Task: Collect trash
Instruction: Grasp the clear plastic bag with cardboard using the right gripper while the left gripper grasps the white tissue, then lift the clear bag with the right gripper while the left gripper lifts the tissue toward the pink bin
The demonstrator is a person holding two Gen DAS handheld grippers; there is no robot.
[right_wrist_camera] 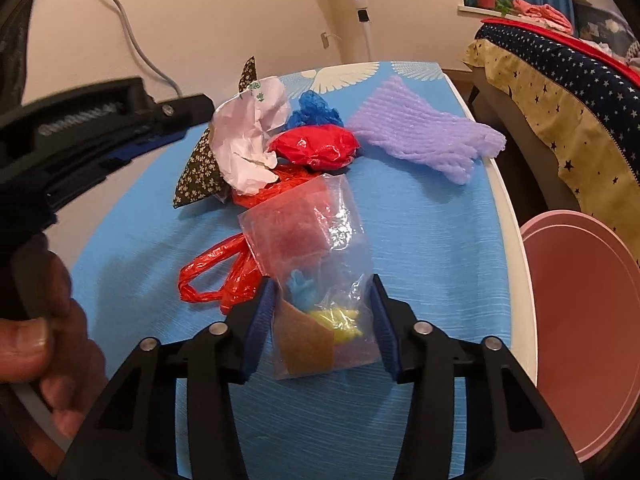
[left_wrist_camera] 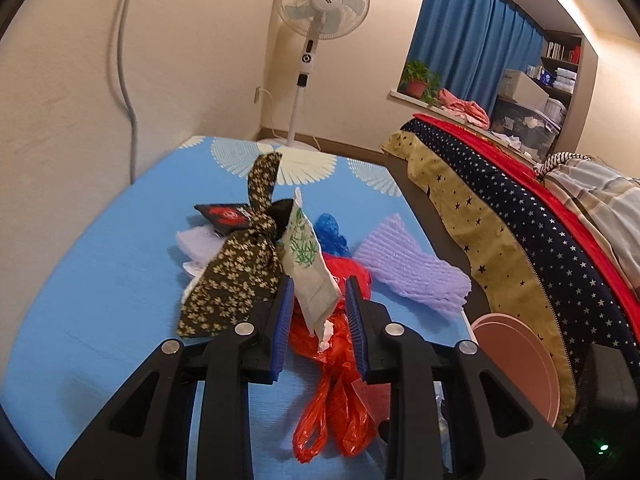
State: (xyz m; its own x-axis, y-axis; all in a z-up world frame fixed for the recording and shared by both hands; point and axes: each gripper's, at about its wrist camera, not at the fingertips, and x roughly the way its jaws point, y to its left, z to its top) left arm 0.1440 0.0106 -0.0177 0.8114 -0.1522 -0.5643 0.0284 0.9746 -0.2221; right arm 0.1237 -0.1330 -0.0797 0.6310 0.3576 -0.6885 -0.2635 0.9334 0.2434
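Observation:
Trash lies on a blue table [left_wrist_camera: 100,280]. My left gripper [left_wrist_camera: 319,292] is open, its jaws on either side of a crumpled white paper wrapper with green print [left_wrist_camera: 310,268], which also shows in the right wrist view [right_wrist_camera: 250,148]. A dark floral cloth bag [left_wrist_camera: 236,276] leans on the left finger. A red plastic bag [left_wrist_camera: 336,392] lies under the gripper. My right gripper [right_wrist_camera: 323,290] is open around a clear plastic bag [right_wrist_camera: 316,280] holding small coloured scraps. Purple foam netting [right_wrist_camera: 424,140] and a blue crumpled bag [right_wrist_camera: 314,110] lie farther back.
A pink round bin [right_wrist_camera: 580,320] stands beside the table's right edge, also in the left wrist view [left_wrist_camera: 520,360]. A bed with star-patterned covers [left_wrist_camera: 500,220] is at right. A standing fan [left_wrist_camera: 320,0] is behind the table. A black-red packet [left_wrist_camera: 224,216] lies behind the cloth bag.

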